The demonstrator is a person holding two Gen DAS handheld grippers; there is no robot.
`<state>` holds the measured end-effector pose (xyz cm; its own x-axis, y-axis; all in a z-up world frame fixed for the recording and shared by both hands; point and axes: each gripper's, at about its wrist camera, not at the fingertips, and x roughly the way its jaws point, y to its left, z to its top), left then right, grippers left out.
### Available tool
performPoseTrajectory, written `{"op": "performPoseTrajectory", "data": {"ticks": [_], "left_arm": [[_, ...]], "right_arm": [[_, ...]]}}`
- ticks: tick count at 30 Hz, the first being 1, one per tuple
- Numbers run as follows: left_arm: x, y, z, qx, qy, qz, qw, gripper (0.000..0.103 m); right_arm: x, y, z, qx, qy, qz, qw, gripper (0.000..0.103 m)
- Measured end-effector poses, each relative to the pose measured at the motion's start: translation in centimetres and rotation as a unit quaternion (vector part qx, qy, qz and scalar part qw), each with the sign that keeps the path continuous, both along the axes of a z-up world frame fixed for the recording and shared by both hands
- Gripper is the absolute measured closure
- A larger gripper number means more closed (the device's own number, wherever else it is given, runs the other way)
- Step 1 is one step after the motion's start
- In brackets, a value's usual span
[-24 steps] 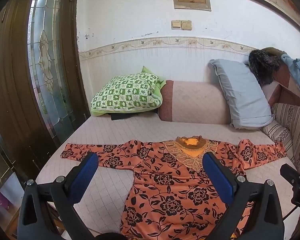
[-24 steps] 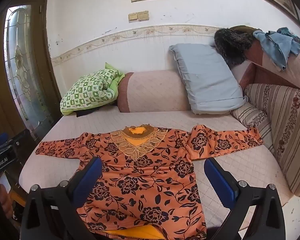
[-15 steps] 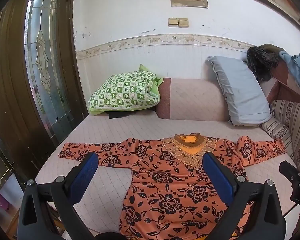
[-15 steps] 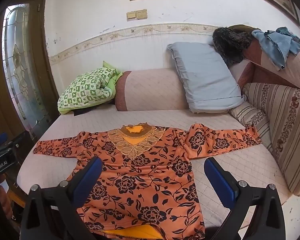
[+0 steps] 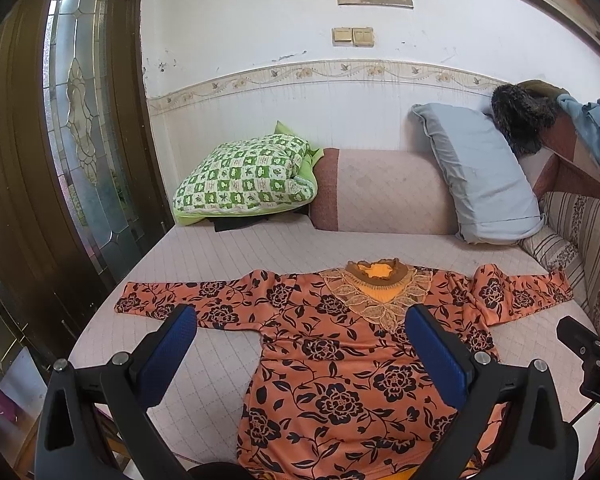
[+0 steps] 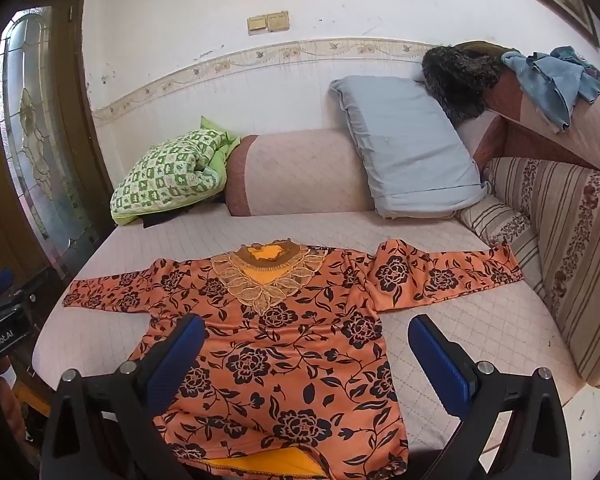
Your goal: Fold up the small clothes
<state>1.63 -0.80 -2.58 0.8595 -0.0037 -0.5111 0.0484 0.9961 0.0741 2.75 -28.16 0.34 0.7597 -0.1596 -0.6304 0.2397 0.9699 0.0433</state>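
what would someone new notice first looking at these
An orange top with black flowers lies spread flat in the middle of the bed, both sleeves out. Behind it a green checked pillow and a grey pillow lean at the wall. Both grippers, left and right, hang open above the top, touching nothing.

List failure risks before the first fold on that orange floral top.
1. The orange floral top has a crumpled right sleeve; folded as is, it would likely trap creases.
2. Its hem hangs over the mattress edge; a pull may slide it off.
3. Both claws, left and right, are open above the soft quilting, so a pinch may catch the cover too.
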Motion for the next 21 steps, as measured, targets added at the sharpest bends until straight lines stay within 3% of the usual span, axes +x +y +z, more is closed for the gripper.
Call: {"op": "performPoseTrajectory", "data": {"ticks": [21], "left_arm": [[0.59, -0.82, -0.29, 0.004, 0.011, -0.008, 0.9999, 0.0]], "right_arm": [[0.42, -0.48, -0.63, 0.009, 0.007, -0.005, 1.0, 0.0]]}}
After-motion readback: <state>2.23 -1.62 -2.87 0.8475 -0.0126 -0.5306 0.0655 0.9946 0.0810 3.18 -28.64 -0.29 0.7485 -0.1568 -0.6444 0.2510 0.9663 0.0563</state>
